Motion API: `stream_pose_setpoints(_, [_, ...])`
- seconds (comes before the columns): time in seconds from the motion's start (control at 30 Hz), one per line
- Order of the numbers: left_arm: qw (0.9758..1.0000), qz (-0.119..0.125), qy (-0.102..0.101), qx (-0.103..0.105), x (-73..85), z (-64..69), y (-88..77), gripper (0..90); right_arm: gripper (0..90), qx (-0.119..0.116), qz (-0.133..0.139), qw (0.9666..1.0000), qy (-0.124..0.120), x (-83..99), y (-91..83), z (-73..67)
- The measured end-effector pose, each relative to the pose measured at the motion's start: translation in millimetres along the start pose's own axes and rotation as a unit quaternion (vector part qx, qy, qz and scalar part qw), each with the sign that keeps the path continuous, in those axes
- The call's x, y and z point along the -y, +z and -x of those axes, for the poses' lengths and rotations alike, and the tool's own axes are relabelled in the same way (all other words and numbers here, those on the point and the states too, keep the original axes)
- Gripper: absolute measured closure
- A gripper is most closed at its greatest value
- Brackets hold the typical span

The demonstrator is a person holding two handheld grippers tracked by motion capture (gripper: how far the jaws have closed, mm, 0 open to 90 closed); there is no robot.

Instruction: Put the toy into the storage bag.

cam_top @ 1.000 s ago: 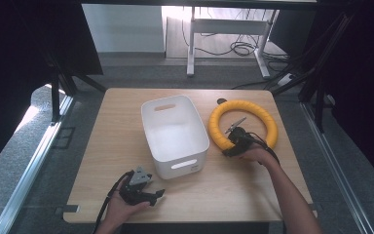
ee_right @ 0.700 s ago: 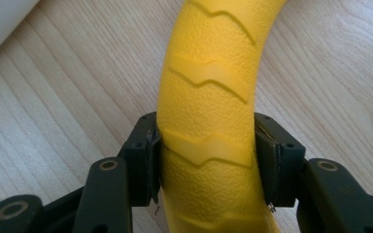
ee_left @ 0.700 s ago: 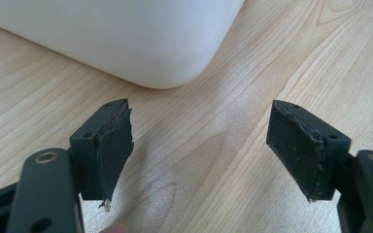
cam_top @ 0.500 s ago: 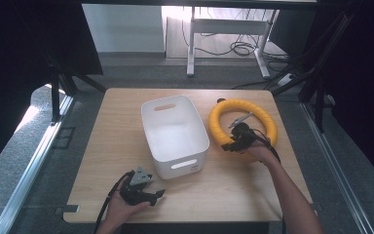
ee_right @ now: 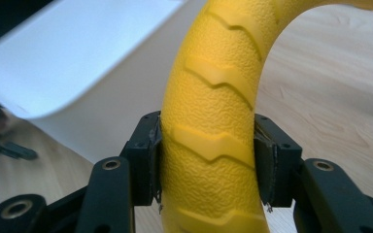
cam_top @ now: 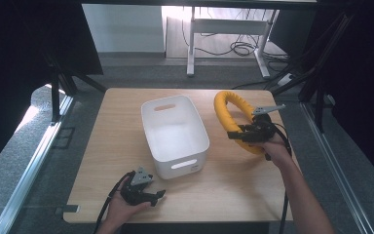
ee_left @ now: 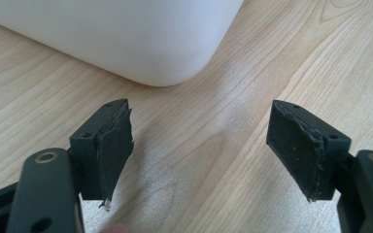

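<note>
A yellow rubber ring [cam_top: 226, 114] with a tyre-like tread stands tilted up on edge at the table's right side, lifted by my right gripper [cam_top: 241, 134], which is shut on its near-left arc. In the right gripper view both pads press the yellow ring [ee_right: 212, 121] from either side. A white plastic bin [cam_top: 175, 134], empty, sits in the middle of the table. My left gripper [cam_top: 157, 195] rests low near the front edge, just in front of the bin, open with nothing between its fingers [ee_left: 114, 150]. The bin's rounded corner [ee_left: 165, 53] lies just beyond them.
The light wooden table [cam_top: 107, 146] has bare surface left of the bin and along the front. Dark frames and metal rails flank the table on both sides. A desk leg and cables stand on the floor behind.
My right gripper has raised the yellow ring from lying flat to standing tilted on edge, moving slightly toward the bin. The left gripper has stayed where it was.
</note>
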State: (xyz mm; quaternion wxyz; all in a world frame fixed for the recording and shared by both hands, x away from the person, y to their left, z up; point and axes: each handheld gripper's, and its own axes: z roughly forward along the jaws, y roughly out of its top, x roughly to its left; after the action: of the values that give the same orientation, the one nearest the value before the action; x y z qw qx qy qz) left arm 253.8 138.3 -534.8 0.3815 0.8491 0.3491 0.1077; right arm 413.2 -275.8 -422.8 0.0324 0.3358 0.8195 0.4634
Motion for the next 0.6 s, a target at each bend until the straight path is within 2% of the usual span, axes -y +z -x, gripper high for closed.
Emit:
stream_pose_setpoints(0.2, [1.0,-0.002,0.001,0.002,0.2,0.3,1.2,24.8,51.2,-0.02,0.047,0.9987,-0.001,0.1,-16.2,-11.2])
stream_pose_setpoints(0.37, [1.0,-0.002,0.002,0.001,-0.1,1.0,1.1,24.8,51.3,-0.035,0.081,0.9961,0.002,1.4,-28.5,-18.7])
stream_pose_setpoints(0.6, [1.0,-0.003,0.002,0.002,0.0,1.4,2.2,24.8,51.3,-0.041,0.102,0.9939,-0.005,0.3,-38.4,-27.0])
